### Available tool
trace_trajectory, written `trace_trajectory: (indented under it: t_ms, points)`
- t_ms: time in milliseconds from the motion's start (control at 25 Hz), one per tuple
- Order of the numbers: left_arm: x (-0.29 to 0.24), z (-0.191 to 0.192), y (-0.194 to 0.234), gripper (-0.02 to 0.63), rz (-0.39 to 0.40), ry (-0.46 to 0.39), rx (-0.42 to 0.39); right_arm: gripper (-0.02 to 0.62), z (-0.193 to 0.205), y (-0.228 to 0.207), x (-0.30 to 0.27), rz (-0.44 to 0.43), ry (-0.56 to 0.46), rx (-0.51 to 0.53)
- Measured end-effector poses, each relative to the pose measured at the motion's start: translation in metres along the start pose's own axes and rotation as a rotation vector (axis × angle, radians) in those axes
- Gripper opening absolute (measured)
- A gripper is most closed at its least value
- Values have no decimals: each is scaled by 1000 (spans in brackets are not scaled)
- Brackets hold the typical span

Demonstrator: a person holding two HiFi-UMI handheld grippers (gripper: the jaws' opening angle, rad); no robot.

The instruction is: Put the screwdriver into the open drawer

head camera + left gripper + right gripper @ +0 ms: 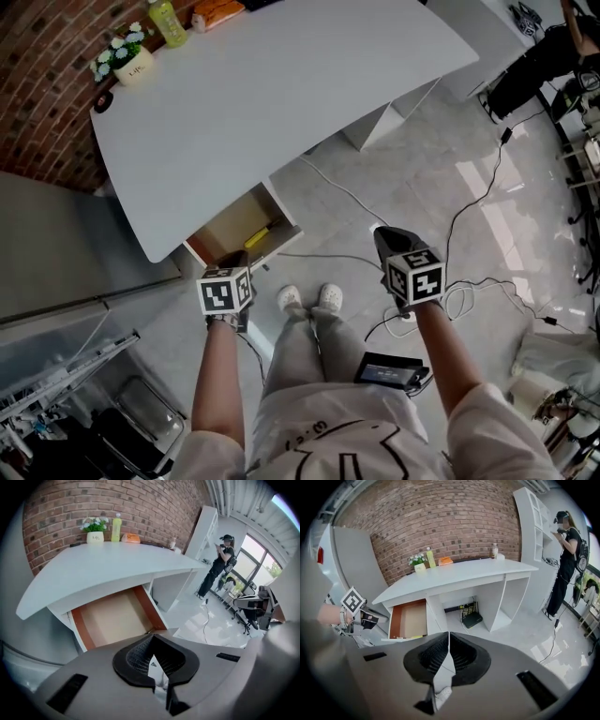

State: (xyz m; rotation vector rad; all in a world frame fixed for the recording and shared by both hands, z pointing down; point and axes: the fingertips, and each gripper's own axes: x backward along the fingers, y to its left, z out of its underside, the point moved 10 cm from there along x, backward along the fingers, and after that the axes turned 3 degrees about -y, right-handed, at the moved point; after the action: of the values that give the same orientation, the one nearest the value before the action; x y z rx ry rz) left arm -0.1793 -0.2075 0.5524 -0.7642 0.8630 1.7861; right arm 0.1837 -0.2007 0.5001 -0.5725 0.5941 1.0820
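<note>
The open drawer (225, 228) juts out from under the white desk (281, 84). A yellow screwdriver (259, 234) lies inside it near the front right corner. My left gripper (236, 256) hangs just in front of the drawer's front edge, jaws shut with nothing between them. In the left gripper view the drawer's wooden floor (115, 618) shows bare beyond the left gripper (153, 639), and the screwdriver is hidden. My right gripper (382, 234) is over the floor to the right, shut and empty. The right gripper view looks past the right gripper (448, 637) to the drawer (412, 619) and the left gripper (363, 618).
On the desk's far end stand a flower pot (131, 61), a green bottle (167, 21) and an orange packet (217, 9). Cables (469, 216) trail over the floor. A black router (472, 619) sits under the desk. A person (567, 550) stands at the right.
</note>
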Motion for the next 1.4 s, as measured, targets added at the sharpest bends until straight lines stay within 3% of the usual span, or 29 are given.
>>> trace_trajectory:
  t_ms: [360,840,1080,1280,1400]
  points:
    - [62,-30,-30,12,38,-191,-9,21,-35,9,59,-11,-115,-1]
    - [141,-76,-56,12,29,-495,-139,21,-85,24,121,30,-329,67]
    - [171,-90,-63,12,18,-605,-184,21,-108,46,145,36,-449,178]
    - [195,-92,-65,12,5,-699,-163,21,-117,58,169,31,-545,212]
    - [212,-96,-70,12,-2,-767,-211,21,-121,63,180,63,-585,256]
